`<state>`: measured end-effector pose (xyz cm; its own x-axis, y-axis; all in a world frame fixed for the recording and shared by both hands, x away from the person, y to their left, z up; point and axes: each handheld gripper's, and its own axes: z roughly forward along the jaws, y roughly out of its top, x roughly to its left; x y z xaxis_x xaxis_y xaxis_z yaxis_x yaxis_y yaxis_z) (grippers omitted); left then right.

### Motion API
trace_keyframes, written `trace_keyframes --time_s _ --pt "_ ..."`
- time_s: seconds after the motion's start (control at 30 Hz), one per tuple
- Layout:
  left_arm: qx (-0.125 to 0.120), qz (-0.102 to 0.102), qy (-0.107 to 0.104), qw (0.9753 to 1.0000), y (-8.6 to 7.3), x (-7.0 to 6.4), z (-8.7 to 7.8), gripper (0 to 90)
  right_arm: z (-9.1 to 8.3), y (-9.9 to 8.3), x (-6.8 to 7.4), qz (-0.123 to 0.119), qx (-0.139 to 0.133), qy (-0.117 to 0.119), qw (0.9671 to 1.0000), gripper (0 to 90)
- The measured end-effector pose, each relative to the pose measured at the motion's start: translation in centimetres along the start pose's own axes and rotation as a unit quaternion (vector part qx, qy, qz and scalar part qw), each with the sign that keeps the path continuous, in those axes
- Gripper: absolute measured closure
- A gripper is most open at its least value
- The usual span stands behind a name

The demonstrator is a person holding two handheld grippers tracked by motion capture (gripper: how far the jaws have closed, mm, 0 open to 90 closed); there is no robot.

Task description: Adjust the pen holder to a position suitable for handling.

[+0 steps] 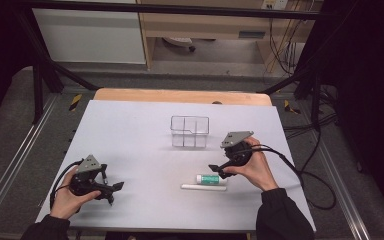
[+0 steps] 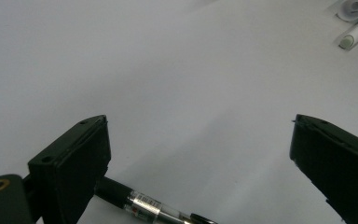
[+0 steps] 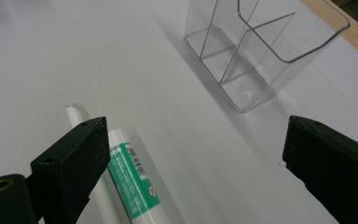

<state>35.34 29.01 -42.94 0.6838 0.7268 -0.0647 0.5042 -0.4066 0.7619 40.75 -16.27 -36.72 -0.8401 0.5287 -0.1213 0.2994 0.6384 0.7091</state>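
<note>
Two handheld grippers work over a white table (image 1: 130, 135), each held in one of the person's hands. At the near left edge, the left hand (image 1: 66, 197) holds the left gripper (image 1: 111, 189), which points toward the middle of the table. Its black jaws stand wide apart with nothing between them, and a grey three-cornered plate (image 1: 88, 164) sits on top. In the left gripper view, a black pen with a clear barrel and a printed label (image 2: 149, 205) lies on the white surface just below the left jaw. Further right, near the table's middle and toward its far side, stands an empty clear plastic organizer (image 1: 189, 131) split by inner walls into compartments. In front of it and slightly right, a green-and-white tube (image 1: 211, 179) lies on its side, and a slim white stick (image 1: 203, 187) lies alongside it on the near side, touching or nearly so. The right gripper (image 1: 216, 170), held in the right hand (image 1: 256, 169), hovers at the tube's right end with its jaws spread open. In the right gripper view the tube (image 3: 133, 177) and stick (image 3: 74, 114) run beside and partly behind the left jaw, not between the two jaws, while the organizer (image 3: 261, 51) sits beyond.
</note>
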Motion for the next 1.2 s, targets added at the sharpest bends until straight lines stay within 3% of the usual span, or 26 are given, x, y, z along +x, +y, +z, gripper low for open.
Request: trace_keyframes --time_s 0.23,0.77,1.2 --pt "0.001 0.001 0.0 1.0 0.0 0.0 0.0 4.9 1.2 1.3 0.3 -0.026 0.012 0.004 0.9996 8.1" --pt "0.002 0.0 0.0 1.0 -0.1 0.0 0.2 4.9 3.8 3.9 0.2 -0.061 0.02 0.002 0.998 9.1" --pt "0.001 0.0 -0.001 1.0 -0.1 0.0 0.2 4.9 6.1 6.0 -0.6 -0.084 0.028 -0.002 0.9961 17.0"
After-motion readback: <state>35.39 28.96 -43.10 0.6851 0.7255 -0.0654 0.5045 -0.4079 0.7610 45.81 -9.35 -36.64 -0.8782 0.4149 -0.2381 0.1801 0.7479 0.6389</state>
